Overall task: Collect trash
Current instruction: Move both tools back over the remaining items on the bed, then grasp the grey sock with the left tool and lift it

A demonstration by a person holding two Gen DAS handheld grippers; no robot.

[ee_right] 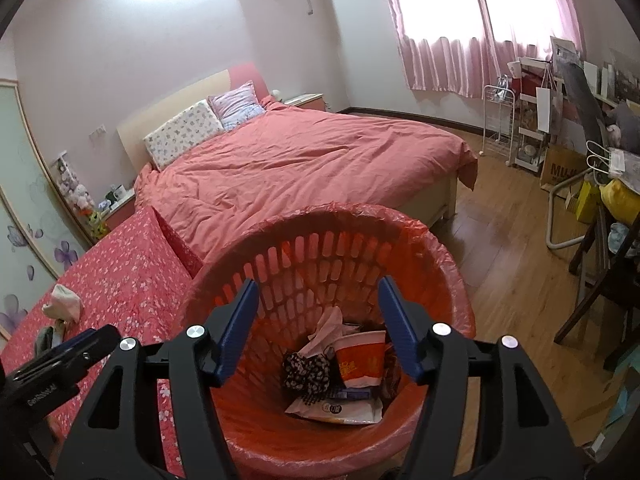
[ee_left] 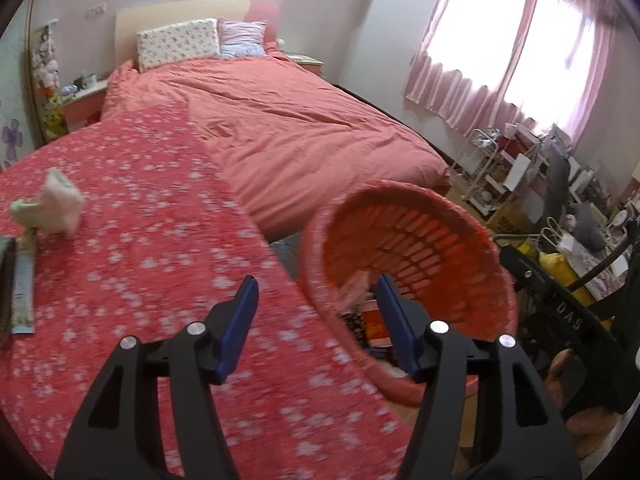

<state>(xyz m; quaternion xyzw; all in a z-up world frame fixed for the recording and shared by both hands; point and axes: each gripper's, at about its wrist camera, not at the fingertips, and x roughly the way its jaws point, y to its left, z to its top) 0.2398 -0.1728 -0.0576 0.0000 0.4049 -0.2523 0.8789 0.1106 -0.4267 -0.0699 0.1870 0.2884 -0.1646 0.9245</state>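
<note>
While the right gripper [ee_right: 316, 320] hangs over the red slatted waste basket [ee_right: 448, 280] with its fingers [ee_right: 240, 316] apart and empty, the left gripper [ee_left: 316, 320] points across the flowered worktop cover [ee_left: 160, 208], its fingers likewise spread with nothing between them. The next piece of trash, a crumpled white tissue [ee_left: 60, 200], lies on the far left part of that cover, well apart from the basket. It is judged light, soft and compressible, not fragile; take hold across the bulging middle and close gently. A flat printed packet [ee_left: 22, 280] lies near it at the frame edge, possibly a wrapper; blur prevents certainty. Basket contents include a paper cup [ee_right: 360, 360].
</note>
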